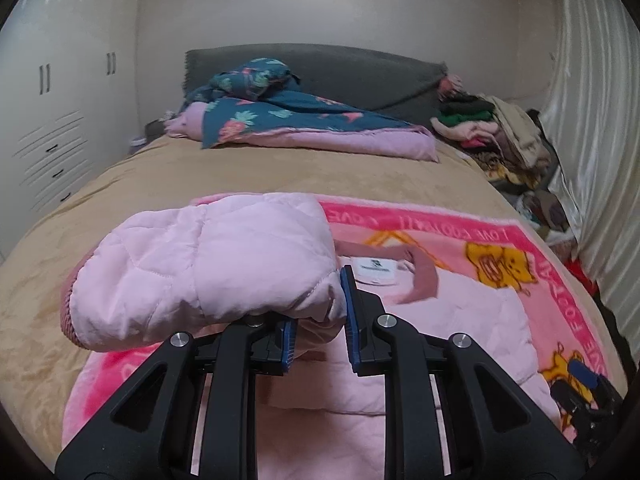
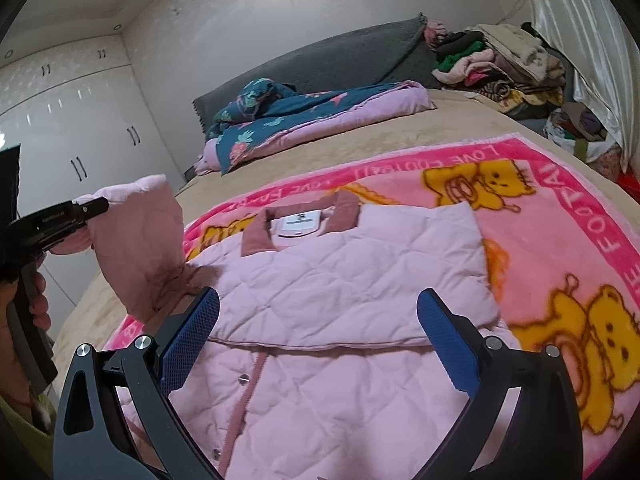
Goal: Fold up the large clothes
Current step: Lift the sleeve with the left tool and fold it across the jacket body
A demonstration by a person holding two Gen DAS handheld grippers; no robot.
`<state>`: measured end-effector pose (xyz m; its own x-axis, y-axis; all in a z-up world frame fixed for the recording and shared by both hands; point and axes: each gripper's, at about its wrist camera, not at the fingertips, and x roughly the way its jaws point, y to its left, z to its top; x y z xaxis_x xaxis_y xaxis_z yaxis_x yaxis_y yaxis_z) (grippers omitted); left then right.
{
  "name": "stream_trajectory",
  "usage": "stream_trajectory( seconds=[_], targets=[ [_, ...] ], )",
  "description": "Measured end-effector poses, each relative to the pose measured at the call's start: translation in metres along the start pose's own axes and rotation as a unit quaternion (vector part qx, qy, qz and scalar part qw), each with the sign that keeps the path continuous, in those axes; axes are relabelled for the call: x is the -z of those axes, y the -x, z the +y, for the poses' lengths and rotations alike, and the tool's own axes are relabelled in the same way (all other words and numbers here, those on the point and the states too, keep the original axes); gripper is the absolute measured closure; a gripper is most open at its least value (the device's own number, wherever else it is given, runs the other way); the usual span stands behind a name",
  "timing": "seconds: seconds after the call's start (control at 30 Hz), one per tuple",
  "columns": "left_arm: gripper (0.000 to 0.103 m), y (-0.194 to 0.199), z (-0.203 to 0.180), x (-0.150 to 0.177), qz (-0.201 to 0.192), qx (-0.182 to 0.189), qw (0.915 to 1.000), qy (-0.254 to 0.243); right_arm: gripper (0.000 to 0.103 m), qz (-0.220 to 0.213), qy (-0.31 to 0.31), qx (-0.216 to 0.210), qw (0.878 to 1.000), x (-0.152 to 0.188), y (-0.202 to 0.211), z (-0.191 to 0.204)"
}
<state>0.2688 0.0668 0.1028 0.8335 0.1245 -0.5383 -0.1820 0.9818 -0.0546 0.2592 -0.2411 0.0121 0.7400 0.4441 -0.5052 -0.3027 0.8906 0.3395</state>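
- We see the wardrobe at far left, white doors, well apart from the work.
- Our left gripper is clamped on the sleeve of the pink jacket; fabric bunches btwn the blue pads, sleeve lifted off the bed and draped to the left of the jaws.
- In the right wrist view that same sleeve hangs from the left gripper at the frame's left edge, w/ a hand on the handle below it.
- Jacket body lies flat on the pink bear blanket, collar twd the headboard, snaps down the front.
- Our right gripper hovers over the jacket's middle, jaws spread wide, nothing btwn them; jacket lies under and ahead of the pads, and we can't tell if the tips touch it.
- Past the blanket: tan bedspread, then a folded blue floral quilt.
- Far right: pile of clothes beside the curtain.
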Motion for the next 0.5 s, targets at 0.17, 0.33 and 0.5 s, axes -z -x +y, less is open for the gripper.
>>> stream_trajectory(
  seconds=[0.17,0.33,0.5],
  targets=[
    [0.091,-0.011,-0.028,0.012,0.010,0.008,0.9993,-0.035,0.004,0.000,-0.015,0.010,1.000,0.004,0.003,-0.018],
    [0.091,-0.021,-0.054,0.028,0.020,0.019,0.9966,-0.078,0.004,0.004,-0.030,0.016,0.999,0.010,0.005,-0.033],
    [0.090,-0.037,-0.076,0.049,0.039,0.030,0.9916,-0.120,0.004,0.007,-0.040,0.020,0.999,0.012,0.002,-0.042]
  ],
)
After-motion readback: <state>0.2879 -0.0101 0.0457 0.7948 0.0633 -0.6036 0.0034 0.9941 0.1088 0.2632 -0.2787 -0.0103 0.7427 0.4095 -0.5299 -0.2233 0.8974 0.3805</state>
